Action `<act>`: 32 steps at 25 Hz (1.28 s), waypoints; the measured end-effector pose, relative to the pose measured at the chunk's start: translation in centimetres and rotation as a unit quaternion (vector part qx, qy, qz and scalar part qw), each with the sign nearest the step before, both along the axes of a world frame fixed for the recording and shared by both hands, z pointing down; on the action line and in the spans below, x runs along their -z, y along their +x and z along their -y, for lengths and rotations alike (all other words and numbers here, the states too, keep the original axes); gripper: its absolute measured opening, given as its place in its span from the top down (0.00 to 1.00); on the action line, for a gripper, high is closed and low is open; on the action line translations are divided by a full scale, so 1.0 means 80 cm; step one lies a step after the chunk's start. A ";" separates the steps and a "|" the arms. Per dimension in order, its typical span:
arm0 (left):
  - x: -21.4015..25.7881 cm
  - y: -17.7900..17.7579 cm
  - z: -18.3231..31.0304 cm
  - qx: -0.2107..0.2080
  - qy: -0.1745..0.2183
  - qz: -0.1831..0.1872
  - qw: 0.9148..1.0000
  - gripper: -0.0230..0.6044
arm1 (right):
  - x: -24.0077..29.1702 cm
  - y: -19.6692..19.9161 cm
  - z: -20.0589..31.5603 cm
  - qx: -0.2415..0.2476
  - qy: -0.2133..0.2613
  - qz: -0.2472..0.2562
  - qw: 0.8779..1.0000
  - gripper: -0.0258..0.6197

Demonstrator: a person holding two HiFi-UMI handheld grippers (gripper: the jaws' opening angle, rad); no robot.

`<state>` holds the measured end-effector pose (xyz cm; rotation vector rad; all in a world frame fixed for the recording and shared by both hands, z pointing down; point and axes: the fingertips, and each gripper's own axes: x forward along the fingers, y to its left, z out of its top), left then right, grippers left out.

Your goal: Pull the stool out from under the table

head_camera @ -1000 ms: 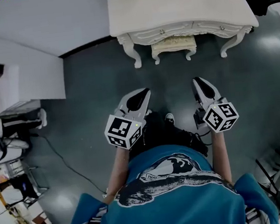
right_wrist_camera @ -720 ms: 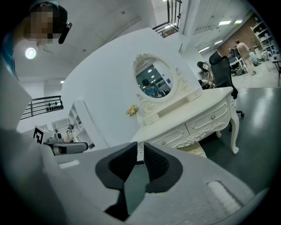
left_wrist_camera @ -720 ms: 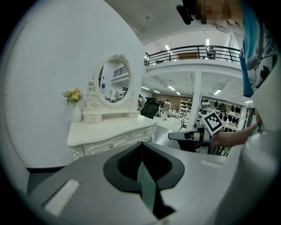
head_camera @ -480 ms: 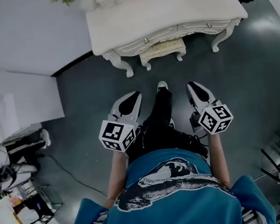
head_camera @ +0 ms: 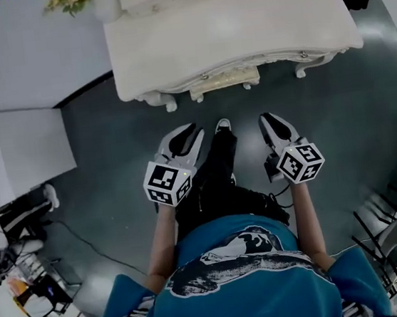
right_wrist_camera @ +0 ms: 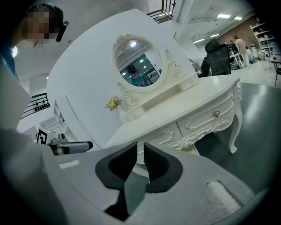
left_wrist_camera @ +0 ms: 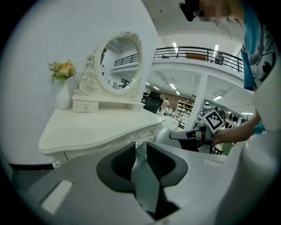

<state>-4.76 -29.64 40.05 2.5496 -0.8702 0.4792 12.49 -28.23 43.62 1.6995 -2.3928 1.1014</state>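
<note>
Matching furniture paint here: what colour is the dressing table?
The dressing table is cream white, seen best in the right gripper view.

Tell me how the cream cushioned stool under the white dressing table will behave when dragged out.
Small and rigid-looking, the stool is probably light. On the smooth grey floor it should slide, though its short legs might catch.

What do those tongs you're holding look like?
The left tongs and right tongs are light grey shells with black pads inside. Each carries a white cube with black square markers. A thin black cable hangs by the right tongs. The person wears a blue short-sleeved T-shirt. The left tongs are opening, nothing between them.
</note>
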 end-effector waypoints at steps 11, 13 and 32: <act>-0.145 0.019 0.094 -0.009 -0.113 -0.015 0.993 0.78 | -0.130 0.038 0.133 0.023 -0.084 -0.037 0.995 0.83; -0.175 0.019 0.096 -0.014 -0.132 -0.005 0.991 0.76 | -0.157 0.047 0.143 0.023 -0.102 -0.042 0.994 0.82; -0.416 -0.033 0.138 0.097 -0.193 0.038 0.976 0.64 | -0.409 0.114 0.180 -0.014 -0.200 0.016 0.980 0.67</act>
